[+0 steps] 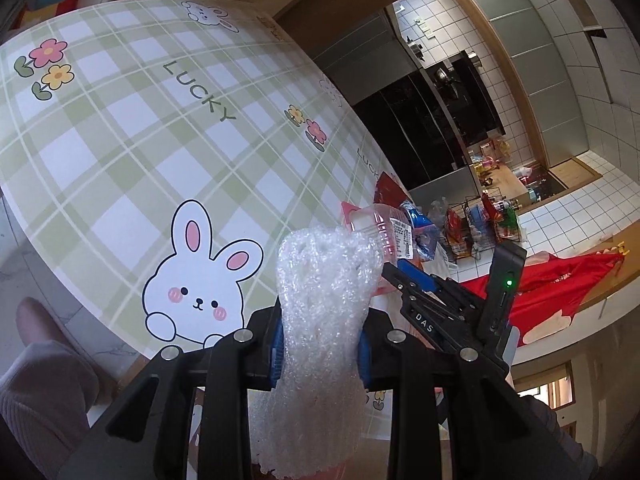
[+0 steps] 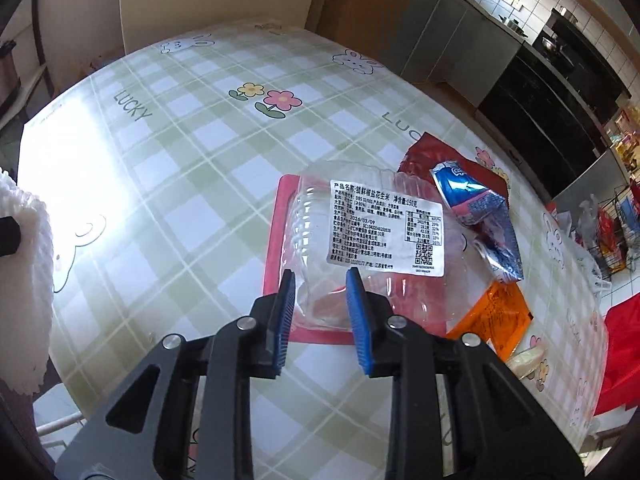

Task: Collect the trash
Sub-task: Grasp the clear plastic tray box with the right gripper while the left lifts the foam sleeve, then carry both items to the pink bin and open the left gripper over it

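Note:
My left gripper is shut on a white foam net sleeve, held up over the near edge of the plaid table. The same foam sleeve shows at the left edge of the right wrist view. A clear plastic container with a white label lies on a pink tray. My right gripper has its blue pads pressed on both sides of the container's near end. In the left wrist view, the right gripper sits at that container.
A blue foil wrapper, a red wrapper and an orange wrapper lie just right of the container. A small cream packet sits near the table edge. Red cloth and wire baskets stand beyond. A person's sleeve is at lower left.

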{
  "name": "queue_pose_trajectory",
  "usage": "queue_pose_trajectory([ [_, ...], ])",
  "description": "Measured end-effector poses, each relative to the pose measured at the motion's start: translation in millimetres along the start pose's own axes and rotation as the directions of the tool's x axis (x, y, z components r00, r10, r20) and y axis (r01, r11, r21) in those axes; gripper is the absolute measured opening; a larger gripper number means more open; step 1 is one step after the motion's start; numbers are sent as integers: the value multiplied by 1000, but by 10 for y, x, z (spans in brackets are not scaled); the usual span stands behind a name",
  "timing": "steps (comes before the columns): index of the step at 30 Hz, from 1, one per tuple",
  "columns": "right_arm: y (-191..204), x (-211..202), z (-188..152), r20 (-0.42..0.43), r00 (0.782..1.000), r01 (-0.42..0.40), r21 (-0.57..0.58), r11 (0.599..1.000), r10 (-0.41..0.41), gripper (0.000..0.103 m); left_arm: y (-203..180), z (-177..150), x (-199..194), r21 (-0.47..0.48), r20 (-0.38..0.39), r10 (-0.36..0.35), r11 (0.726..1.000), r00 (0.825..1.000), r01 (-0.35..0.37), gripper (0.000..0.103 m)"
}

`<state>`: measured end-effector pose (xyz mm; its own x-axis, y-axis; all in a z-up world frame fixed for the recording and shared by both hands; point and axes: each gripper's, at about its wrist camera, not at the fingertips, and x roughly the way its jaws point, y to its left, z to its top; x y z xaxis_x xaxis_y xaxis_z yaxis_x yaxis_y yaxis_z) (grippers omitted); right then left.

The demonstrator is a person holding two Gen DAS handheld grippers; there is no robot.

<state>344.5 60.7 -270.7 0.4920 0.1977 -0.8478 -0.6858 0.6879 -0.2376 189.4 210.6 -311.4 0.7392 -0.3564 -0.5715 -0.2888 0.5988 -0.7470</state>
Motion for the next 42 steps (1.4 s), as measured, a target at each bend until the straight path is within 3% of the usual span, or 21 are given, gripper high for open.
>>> queue_pose_trajectory([
  [4, 71, -47, 30, -2, 1000, 23, -36, 999, -24, 13, -44, -13, 31, 26, 1, 0, 1000, 1000, 0, 28],
  [13, 58, -647, -58, 128, 991, -42, 5, 999, 41, 11, -41, 10, -142, 37, 46, 10, 999, 999, -11, 28],
  [25, -91, -1561, -427, 317, 944, -155, 173, 973, 94, 10, -426, -104, -509, 156, 71, -4, 988, 997, -7, 28],
  [34, -180, -2158, -989, 389, 920, -163, 250, 954, 55, 9, -908, -420, -671, 272, 17, -36, 962, 999, 30, 28],
  [42, -281, -2641, -1534, 442, 897, -166, 312, 935, 12, 9, -1225, -926, -617, 348, -102, -34, 935, 994, 68, 28],
])
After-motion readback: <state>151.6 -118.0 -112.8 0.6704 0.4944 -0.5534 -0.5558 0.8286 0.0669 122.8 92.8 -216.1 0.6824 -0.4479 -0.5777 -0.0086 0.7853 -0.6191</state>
